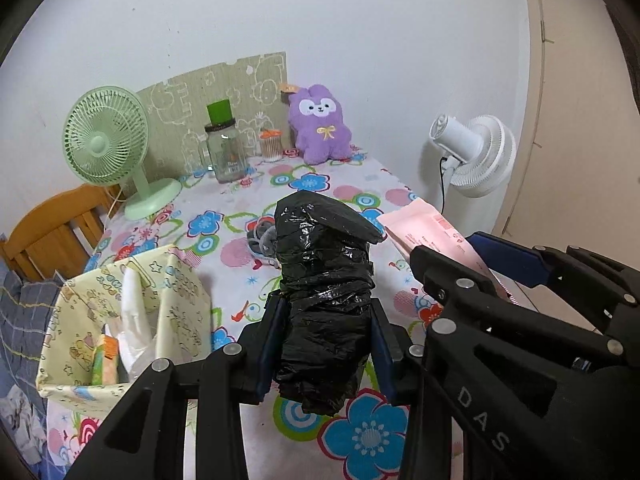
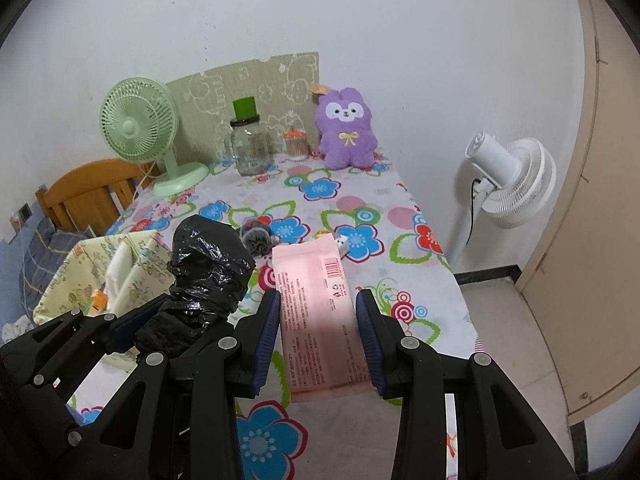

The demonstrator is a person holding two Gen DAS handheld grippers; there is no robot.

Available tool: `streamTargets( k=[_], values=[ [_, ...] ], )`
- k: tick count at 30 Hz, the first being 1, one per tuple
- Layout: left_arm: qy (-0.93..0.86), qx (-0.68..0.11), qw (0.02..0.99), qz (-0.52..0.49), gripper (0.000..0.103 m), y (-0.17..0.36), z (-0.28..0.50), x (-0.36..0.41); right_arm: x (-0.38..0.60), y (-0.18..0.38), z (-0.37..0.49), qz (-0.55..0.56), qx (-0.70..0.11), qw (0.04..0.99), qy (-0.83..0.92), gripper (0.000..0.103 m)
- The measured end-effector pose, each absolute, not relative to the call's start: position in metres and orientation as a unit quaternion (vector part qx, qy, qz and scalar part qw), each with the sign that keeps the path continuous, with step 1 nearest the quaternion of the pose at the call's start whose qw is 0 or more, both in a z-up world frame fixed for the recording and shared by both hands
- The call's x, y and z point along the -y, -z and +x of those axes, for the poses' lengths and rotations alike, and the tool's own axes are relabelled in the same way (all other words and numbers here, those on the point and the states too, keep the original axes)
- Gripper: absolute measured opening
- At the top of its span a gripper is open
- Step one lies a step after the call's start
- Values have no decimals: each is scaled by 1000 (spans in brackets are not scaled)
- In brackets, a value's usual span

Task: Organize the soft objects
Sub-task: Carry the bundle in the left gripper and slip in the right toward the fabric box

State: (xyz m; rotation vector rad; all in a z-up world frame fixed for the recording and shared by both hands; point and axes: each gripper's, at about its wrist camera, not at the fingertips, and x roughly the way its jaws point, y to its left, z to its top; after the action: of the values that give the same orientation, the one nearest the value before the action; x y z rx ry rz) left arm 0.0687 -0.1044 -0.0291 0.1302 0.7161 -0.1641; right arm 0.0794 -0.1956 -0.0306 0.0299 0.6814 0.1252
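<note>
Only right view shows pink packet's (image 2: 320,312) barcode, floor (image 2: 508,320)

"DAS" in pale raised letters on black body of right hand-held gripper (image 1: 440,248) | red barcode plus dense small print on pink packet (image 2: 320,320), print too small to read | faint label on clear jar (image 1: 229,152), illegible | no other legible text

The flowery tablecloth (image 2: 352,216) is the anchor here: a mint desk fan (image 2: 140,124) sits at its far-left corner, a clear jar (image 2: 250,150) with a green cap mid-back, and a white standing fan (image 2: 516,180) off its right edge.
</note>
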Motion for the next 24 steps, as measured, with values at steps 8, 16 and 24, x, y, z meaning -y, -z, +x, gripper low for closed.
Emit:
streamTargets(
  k=[8,16,24],
  values=[
    [80,-333,937,70,41,11,56,95,182,13,69,6,-323,944,-68,42],
    [76,-325,940,66,41,2,54,74,163,2,67,-6,-316,946,-73,42],
    [56,-322,943,55,41,0,61,45,136,-5,72,-19,-311,945,-95,42]
  ],
)
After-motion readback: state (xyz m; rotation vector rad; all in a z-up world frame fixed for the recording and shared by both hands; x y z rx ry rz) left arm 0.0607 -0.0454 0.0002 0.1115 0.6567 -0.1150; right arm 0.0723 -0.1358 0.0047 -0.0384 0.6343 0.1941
